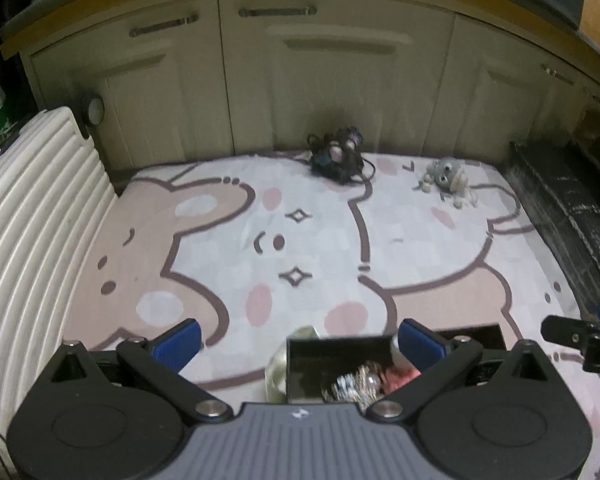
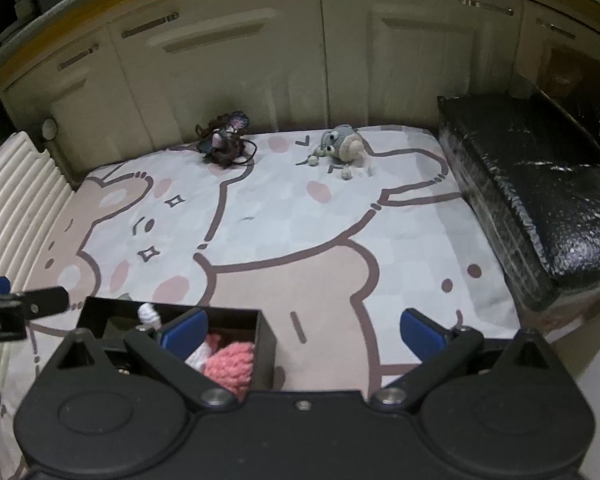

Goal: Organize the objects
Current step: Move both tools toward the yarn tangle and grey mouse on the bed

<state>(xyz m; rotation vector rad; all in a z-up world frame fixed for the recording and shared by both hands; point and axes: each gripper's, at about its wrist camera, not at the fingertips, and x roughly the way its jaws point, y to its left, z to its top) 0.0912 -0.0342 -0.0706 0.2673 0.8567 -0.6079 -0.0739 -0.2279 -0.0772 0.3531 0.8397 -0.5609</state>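
A dark tangled toy (image 1: 337,156) and a grey crochet toy (image 1: 448,178) lie at the far edge of a cartoon-print cloth (image 1: 300,240); both also show in the right wrist view, the dark toy (image 2: 225,140) and the grey toy (image 2: 342,146). A black open box (image 1: 340,368) near me holds a silvery item and a pink knit item (image 2: 230,366). My left gripper (image 1: 298,342) is open and empty above the box. My right gripper (image 2: 302,332) is open and empty, its left finger (image 2: 184,332) over the box (image 2: 266,344).
Cream cabinet doors (image 1: 320,80) stand behind the cloth. A white ribbed panel (image 1: 32,216) lies at the left. A black wrapped block (image 2: 540,184) sits at the right. A crumpled clear wrapper (image 1: 276,372) lies beside the box.
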